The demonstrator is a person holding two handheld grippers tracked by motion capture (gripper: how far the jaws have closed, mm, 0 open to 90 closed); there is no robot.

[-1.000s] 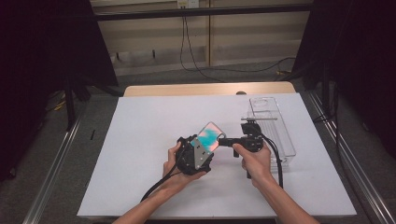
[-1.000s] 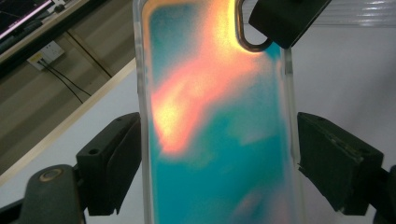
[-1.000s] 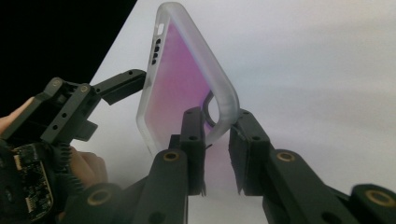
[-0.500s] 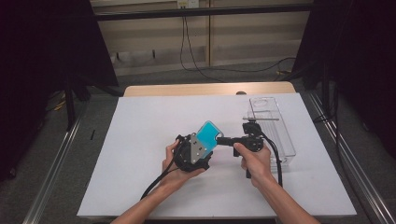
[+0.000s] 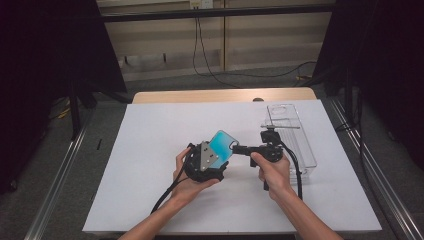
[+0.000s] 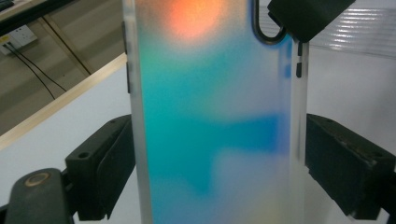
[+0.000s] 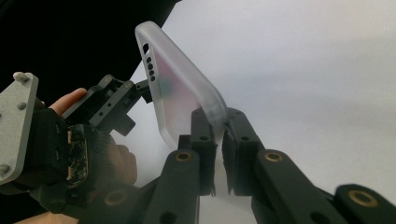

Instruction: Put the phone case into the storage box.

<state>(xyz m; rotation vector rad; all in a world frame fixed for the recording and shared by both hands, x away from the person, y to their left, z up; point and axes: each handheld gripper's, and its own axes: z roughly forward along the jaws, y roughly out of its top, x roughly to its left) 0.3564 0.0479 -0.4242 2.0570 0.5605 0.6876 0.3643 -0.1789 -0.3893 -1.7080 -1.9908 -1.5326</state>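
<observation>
A frosted phone case (image 5: pixel 223 145) with a teal and blue tint is held tilted above the white table (image 5: pixel 150 135), between both hands. My left gripper (image 5: pixel 218 156) is shut on the phone case (image 6: pixel 215 140), one black pad on each long side. My right gripper (image 5: pixel 236 148) comes in from the right and is shut on the case's top corner (image 7: pixel 212 105), beside the camera cut-out. Its tip (image 6: pixel 303 16) also appears at the upper right of the left gripper view. In the right gripper view the left gripper (image 7: pixel 112 105) sits behind the case.
A clear plastic box (image 5: pixel 292 137) stands on the table's right side, just beyond the right hand. A wooden strip (image 5: pixel 220 95) runs along the far edge. Cables trail from both grippers toward the front edge. Metal rails (image 5: pixel 365 165) flank the table.
The case has turned a little, so its teal face shows more toward the high camera. Both grippers keep their hold, shifted only slightly.
</observation>
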